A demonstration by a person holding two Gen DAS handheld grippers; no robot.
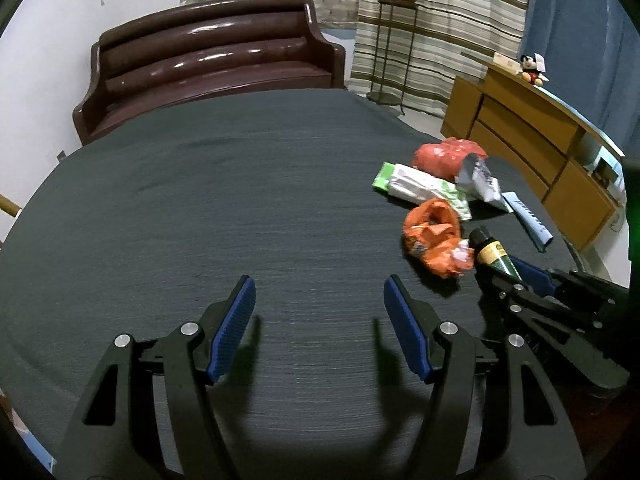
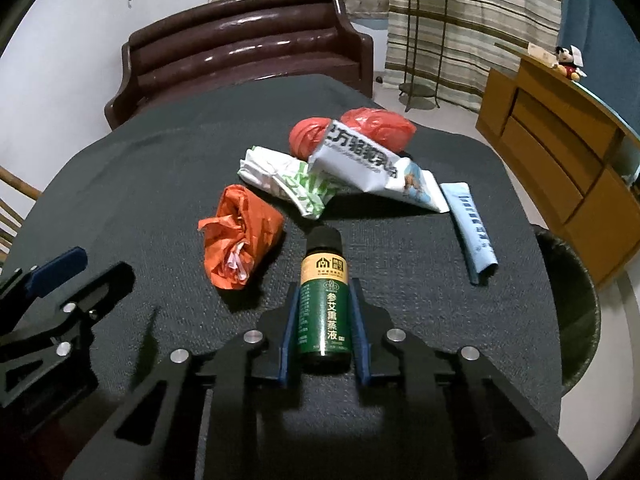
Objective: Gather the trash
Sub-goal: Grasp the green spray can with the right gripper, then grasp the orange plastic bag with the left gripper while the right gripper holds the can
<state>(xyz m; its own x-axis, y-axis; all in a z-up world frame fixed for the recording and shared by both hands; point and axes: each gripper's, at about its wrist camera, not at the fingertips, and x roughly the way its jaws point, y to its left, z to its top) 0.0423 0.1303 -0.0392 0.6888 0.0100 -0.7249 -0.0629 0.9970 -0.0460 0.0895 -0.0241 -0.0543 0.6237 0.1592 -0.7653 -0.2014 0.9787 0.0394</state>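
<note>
A small green bottle (image 2: pixel 325 312) with a black cap lies on the dark table cloth (image 2: pixel 120 184), and my right gripper (image 2: pixel 325 286) is shut on its sides. The left wrist view shows the same bottle (image 1: pixel 490 250) in the right gripper (image 1: pixel 520 276) at the right. My left gripper (image 1: pixel 319 280) is open over bare cloth with nothing between its pads. Beyond the bottle lie a crumpled orange bag (image 2: pixel 240 240), a white-green wrapper (image 2: pixel 288 180), a white pouch (image 2: pixel 360 152), a red bag (image 2: pixel 372 124) and a pale blue tube (image 2: pixel 472 224).
A dark round bin (image 2: pixel 576 312) stands off the table's right edge. Behind the table is a brown leather sofa (image 2: pixel 248 48). A wooden cabinet (image 2: pixel 560 152) runs along the right, and a plant stand (image 2: pixel 424 40) stands by the striped curtain.
</note>
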